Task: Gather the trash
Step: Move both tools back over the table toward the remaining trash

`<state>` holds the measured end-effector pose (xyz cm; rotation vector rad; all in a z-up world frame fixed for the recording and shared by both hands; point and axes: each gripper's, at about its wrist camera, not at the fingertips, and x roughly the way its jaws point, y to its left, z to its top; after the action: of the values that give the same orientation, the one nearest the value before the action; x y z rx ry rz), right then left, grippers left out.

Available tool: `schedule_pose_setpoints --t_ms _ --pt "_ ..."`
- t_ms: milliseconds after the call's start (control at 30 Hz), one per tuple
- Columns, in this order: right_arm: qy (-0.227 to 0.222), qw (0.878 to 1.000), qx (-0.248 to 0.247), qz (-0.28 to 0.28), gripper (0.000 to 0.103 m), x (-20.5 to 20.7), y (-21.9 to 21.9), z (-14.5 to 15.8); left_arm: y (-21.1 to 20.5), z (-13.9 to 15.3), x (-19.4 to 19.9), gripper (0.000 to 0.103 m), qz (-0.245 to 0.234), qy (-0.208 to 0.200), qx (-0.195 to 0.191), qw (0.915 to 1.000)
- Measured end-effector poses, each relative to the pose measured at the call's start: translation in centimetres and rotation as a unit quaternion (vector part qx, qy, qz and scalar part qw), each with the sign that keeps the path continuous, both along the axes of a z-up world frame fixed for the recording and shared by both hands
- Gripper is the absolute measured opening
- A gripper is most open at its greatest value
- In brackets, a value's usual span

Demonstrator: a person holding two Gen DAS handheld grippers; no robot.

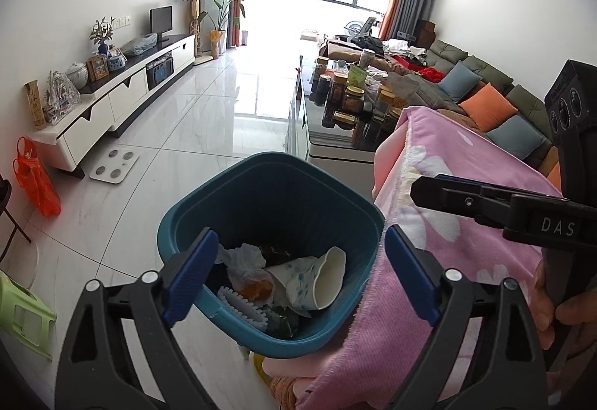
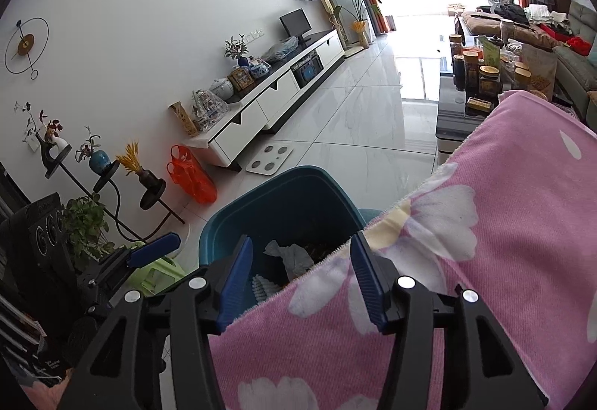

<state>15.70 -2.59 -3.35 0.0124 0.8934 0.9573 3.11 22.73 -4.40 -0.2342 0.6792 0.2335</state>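
A teal waste bin (image 1: 268, 193) stands on the white tiled floor beside a surface draped in a pink flowered cloth (image 1: 447, 260). Inside lie a crushed paper cup (image 1: 317, 279), a crumpled tissue (image 1: 242, 260), an orange scrap (image 1: 257, 288) and a white ridged piece (image 1: 246, 305). My left gripper (image 1: 302, 242) hovers over the bin's mouth, open wide, with nothing between its blue pads. My right gripper (image 2: 301, 242) is over the cloth's edge (image 2: 485, 223) and the bin (image 2: 283, 197), open and holding nothing. A hand grips its handle at the right of the left wrist view.
A dark coffee table (image 1: 335, 145) crowded with jars stands beyond the bin, with a sofa (image 1: 485, 81) to its right. Along the left wall runs a white TV cabinet (image 1: 130, 92). A bathroom scale (image 1: 113, 167), an orange plastic bag (image 1: 35, 178) and a green stool (image 1: 22, 309) sit on the floor.
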Motion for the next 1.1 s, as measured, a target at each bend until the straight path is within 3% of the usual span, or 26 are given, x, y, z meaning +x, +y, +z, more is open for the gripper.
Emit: schedule_pose_setpoints --t_ms 300,700,900,1100 --pt "-0.032 0.999 0.004 -0.025 0.072 -2.1 -6.7 1.4 -4.5 2.0 -2.2 0.098 -0.026 -0.027 0.016 0.9992" --pt "-0.039 0.993 0.002 -0.114 0.091 -5.0 -18.0 0.9 -11.9 2.9 -2.3 0.098 -0.114 -0.045 0.019 0.9923" --pt "-0.039 0.981 -0.009 -0.191 0.095 -4.7 -24.0 0.2 -15.7 2.1 -1.0 0.098 -0.179 -0.030 -0.003 0.9834" --pt "-0.031 0.969 -0.017 -0.243 0.095 -3.5 -28.1 -0.9 -20.2 1.6 0.6 0.098 -0.238 -0.021 0.001 0.9711"
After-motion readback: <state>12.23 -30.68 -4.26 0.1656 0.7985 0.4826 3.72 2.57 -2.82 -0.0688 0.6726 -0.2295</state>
